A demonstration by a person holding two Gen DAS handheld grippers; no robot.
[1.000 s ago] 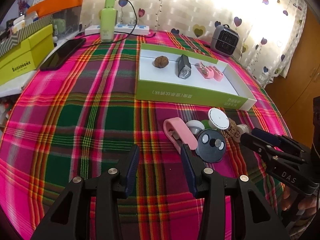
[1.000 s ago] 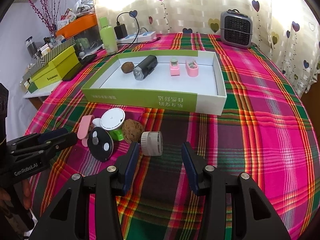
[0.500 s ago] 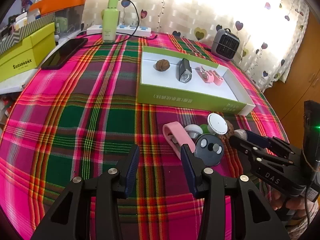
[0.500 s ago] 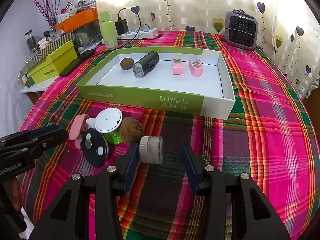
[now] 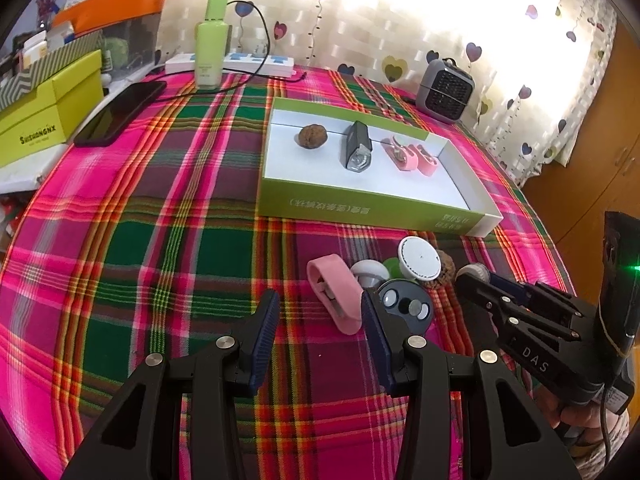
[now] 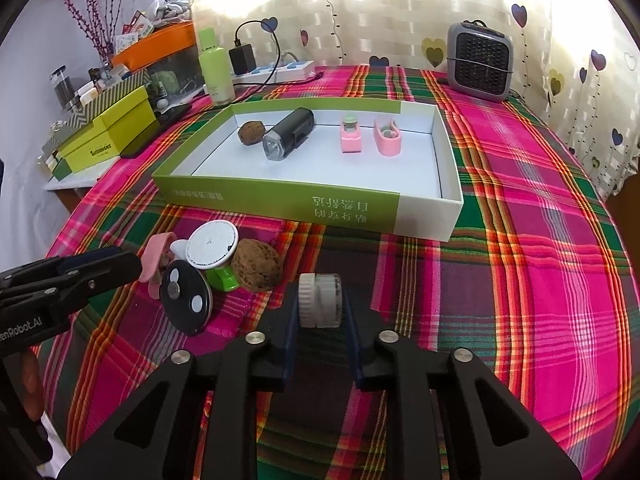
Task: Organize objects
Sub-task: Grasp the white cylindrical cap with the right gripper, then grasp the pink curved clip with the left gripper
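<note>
My right gripper [image 6: 321,300] is closing its jaws on a small white ribbed jar [image 6: 320,292] lying on the plaid cloth, with a pad pressing each side. Left of it huddle a walnut [image 6: 256,265], a white disc on a green base [image 6: 212,245], a dark round disc [image 6: 186,296] and a pink clip [image 6: 154,252]. My left gripper [image 5: 319,300] hovers open just short of the pink clip [image 5: 334,292], with nothing between its fingers. The green box tray [image 6: 280,200] behind holds a walnut, a black torch and two pink pieces.
A grey heater [image 6: 479,62] stands at the back right. A green bottle [image 5: 211,42], a power strip [image 5: 240,65] with cable, a phone [image 5: 120,114] and yellow-green boxes [image 5: 48,112] line the back left. The table edge drops off at the right.
My right gripper's jaws have shut on the small white jar, which now sits between the pads. The left gripper has kept still and open.
</note>
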